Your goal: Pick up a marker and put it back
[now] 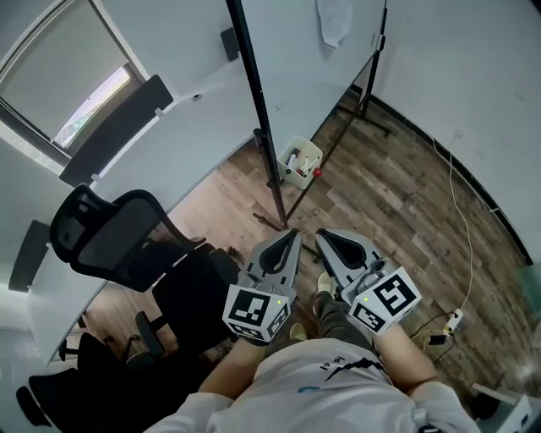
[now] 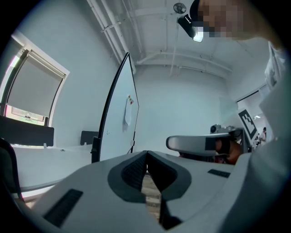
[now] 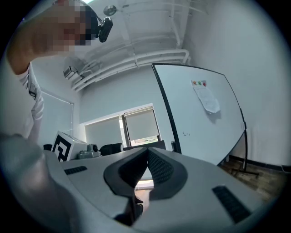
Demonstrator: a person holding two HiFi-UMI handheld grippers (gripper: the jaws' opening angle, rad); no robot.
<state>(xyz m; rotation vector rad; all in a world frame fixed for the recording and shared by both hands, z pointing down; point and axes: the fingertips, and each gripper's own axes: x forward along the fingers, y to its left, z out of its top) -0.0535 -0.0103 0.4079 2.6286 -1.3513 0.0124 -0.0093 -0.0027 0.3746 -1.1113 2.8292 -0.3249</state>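
Observation:
A small white basket (image 1: 309, 150) with markers in it sits low by the whiteboard's stand; a red-capped marker (image 1: 318, 172) shows at its edge. The whiteboard (image 1: 313, 68) stands edge-on ahead, and it also appears in the left gripper view (image 2: 120, 113) and in the right gripper view (image 3: 200, 118). My left gripper (image 1: 292, 236) and right gripper (image 1: 325, 238) are held side by side close to the person's body, pointing toward the board, well short of the basket. Both have their jaws shut with nothing between them (image 2: 146, 154) (image 3: 148, 151).
A black office chair (image 1: 127, 237) stands at the left beside a long white desk (image 1: 169, 144). A white cable runs to a power strip (image 1: 455, 321) on the wooden floor at the right. A cloth (image 1: 334, 21) hangs on the board.

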